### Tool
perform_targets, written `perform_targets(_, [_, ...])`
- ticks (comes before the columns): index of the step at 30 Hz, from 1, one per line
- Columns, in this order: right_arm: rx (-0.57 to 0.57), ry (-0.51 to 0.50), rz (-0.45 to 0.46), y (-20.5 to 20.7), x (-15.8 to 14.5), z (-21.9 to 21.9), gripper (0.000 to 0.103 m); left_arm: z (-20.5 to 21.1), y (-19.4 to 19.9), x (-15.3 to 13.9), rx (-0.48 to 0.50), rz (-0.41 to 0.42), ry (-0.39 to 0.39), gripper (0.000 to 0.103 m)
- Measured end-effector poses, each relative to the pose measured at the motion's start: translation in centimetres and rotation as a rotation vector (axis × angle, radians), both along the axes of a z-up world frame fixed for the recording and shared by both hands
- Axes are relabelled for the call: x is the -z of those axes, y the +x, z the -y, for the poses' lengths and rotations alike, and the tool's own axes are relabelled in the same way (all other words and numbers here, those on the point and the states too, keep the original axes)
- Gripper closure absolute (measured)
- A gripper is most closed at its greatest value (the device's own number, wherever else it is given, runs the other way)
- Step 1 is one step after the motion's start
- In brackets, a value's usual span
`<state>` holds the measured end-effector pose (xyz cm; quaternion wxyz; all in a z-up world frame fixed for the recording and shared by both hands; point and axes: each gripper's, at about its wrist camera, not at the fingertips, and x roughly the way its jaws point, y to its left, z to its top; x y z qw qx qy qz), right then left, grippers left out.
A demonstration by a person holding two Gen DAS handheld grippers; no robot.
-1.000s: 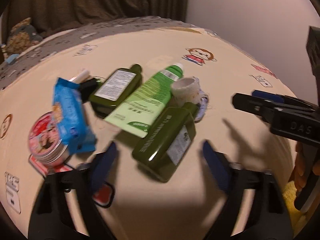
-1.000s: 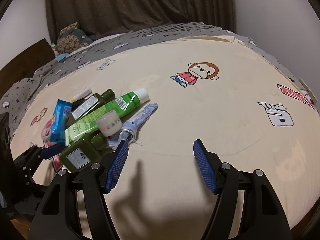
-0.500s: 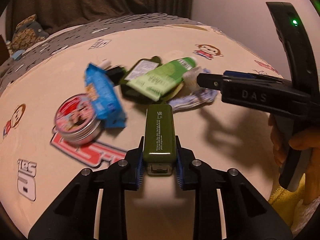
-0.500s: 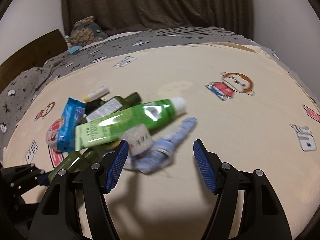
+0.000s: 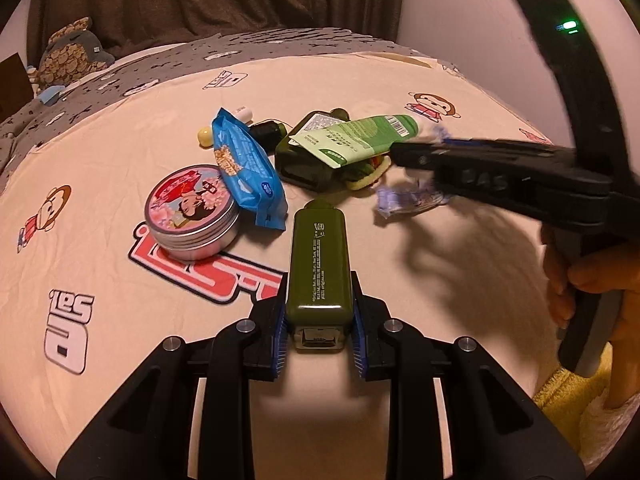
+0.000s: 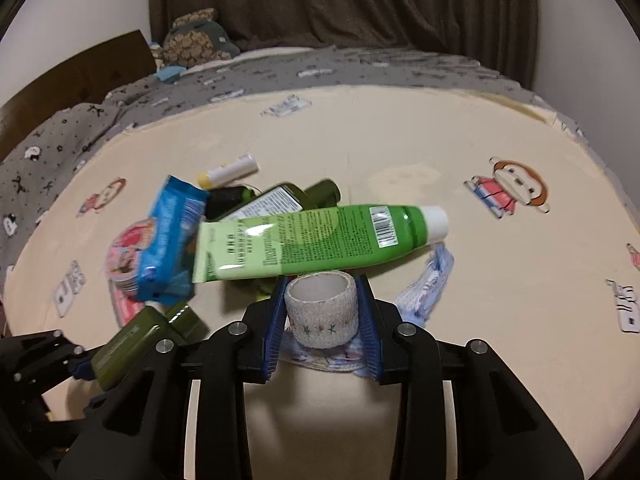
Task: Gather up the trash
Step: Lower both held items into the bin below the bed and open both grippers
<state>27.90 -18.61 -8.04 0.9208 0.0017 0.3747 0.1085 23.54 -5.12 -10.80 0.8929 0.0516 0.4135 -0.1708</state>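
My left gripper [image 5: 319,322] is shut on a dark green flat bottle [image 5: 319,264], held by its base and pulled back from the pile; it also shows in the right wrist view [image 6: 132,344]. My right gripper [image 6: 321,312] is shut on a small white tape roll [image 6: 321,310] at the pile's near edge. The pile on the bed holds a light green tube [image 6: 312,242], a second dark green bottle [image 5: 308,160], a blue snack packet [image 5: 248,168], a pink round tin [image 5: 192,212], a lip balm stick [image 6: 228,170] and a crumpled pale blue wrapper [image 6: 430,280].
The cream bedsheet [image 5: 120,280] with cartoon monkey prints spreads all round the pile. A grey blanket [image 6: 80,128] and a plush toy [image 6: 196,38] lie at the far side. A dark curtain [image 6: 340,4] hangs behind. A yellow towel [image 5: 580,396] is at lower right.
My left gripper closed on the dark green bottle and drew it back from the pile. My right gripper moved in to the pile and closed on the white tape roll.
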Motion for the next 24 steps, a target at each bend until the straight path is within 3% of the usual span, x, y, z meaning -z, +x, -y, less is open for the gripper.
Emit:
perform_targets(9, [-0.065, 0.011, 0.072, -9.1, -3.0, 0.8, 0.068, 0.0, -5.5, -2.7, -0.006, 0.063, -0.037, 0.079])
perform_targets(15, [-0.076, 0.03, 0.071, -14.9, -2.5, 1.6, 0.068, 0.2, -10.7, -3.9, 0.004, 0.106, -0.036, 0.079])
perform_targets(24, [-0.072, 0.041, 0.028, -22.0, -0.3, 2.2, 0.068, -0.6, -17.6, -3.2, 0.021, 0.09, -0.076, 0.079])
